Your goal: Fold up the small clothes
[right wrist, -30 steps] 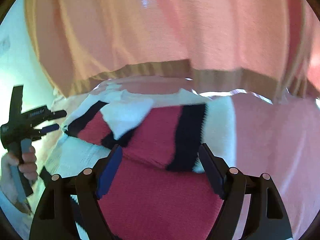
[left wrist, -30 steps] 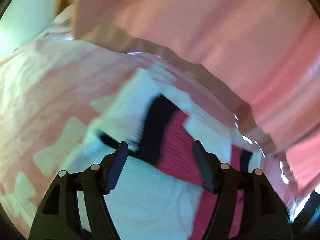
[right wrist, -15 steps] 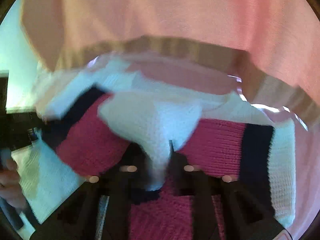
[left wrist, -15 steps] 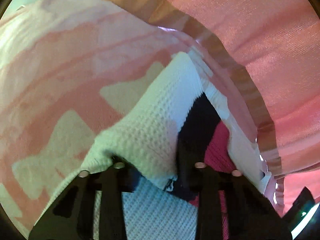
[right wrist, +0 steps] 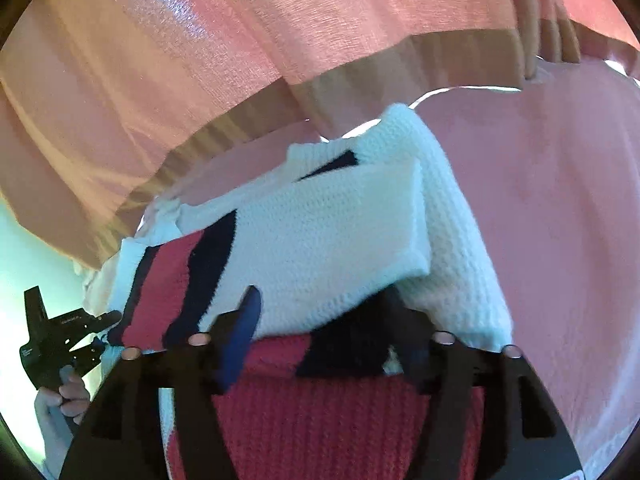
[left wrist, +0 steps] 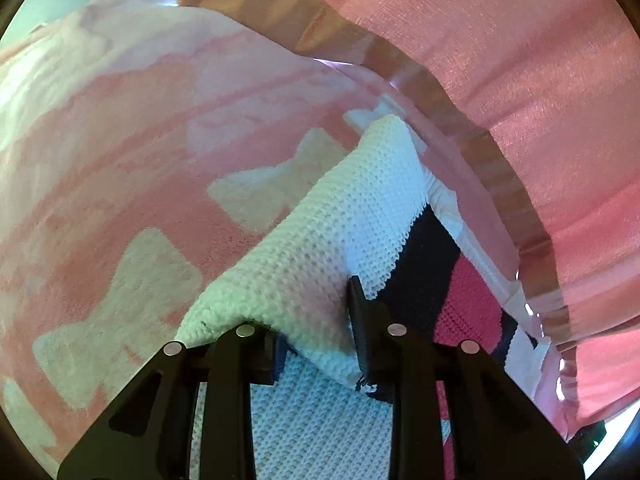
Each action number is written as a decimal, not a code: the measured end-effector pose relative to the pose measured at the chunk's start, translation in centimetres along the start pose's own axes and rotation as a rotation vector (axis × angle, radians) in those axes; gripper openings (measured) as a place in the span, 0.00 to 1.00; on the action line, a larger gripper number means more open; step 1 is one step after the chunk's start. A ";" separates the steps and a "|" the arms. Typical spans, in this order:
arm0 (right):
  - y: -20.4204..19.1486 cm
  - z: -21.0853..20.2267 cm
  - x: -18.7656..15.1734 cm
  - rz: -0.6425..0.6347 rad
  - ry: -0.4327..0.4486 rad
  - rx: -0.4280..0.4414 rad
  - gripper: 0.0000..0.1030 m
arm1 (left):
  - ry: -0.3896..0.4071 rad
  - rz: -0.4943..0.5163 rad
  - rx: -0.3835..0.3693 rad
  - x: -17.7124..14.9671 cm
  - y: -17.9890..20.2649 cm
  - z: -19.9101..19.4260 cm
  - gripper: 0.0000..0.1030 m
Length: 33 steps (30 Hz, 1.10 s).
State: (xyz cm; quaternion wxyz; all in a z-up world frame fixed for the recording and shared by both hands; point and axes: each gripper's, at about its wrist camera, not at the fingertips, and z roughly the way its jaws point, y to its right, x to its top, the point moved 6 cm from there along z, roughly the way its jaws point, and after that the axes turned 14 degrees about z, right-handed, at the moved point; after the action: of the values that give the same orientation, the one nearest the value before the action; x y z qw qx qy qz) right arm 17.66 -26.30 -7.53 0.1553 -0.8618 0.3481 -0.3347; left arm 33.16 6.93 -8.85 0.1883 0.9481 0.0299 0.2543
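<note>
A small knit sweater (left wrist: 320,248), white with red and navy stripes, lies on a pink blanket with pale bow shapes (left wrist: 152,152). My left gripper (left wrist: 316,320) is shut on a raised fold of its white edge, and the knit bulges up between the pads. In the right wrist view the sweater (right wrist: 328,236) has a white part folded over its striped body. My right gripper (right wrist: 324,308) is opening; the white fold drapes loosely over its spread fingers and hides the right fingertip. The left gripper (right wrist: 60,340) shows at the far left, held by a hand (right wrist: 68,392).
A pink curtain (right wrist: 280,40) with a tan hem hangs close behind the sweater, its edge just above the blanket (right wrist: 560,220). The same curtain (left wrist: 520,80) fills the upper right of the left wrist view. A pale wall (right wrist: 24,248) shows at the left.
My left gripper came down and closed on the white knit edge. My right gripper closed on a white fold, carried it across the sweater, then spread its fingers again.
</note>
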 end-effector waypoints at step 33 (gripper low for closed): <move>1.2 -5.2 2.7 -0.157 0.081 -0.068 0.30 | 0.042 0.101 0.150 -0.5 -0.7 -0.8 0.13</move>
State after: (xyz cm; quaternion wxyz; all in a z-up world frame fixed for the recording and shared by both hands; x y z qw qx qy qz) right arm 14.92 -29.26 -3.05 0.0851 -0.8769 0.2964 -0.3686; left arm 32.35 7.79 -8.67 0.1033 0.9544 0.0050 0.2802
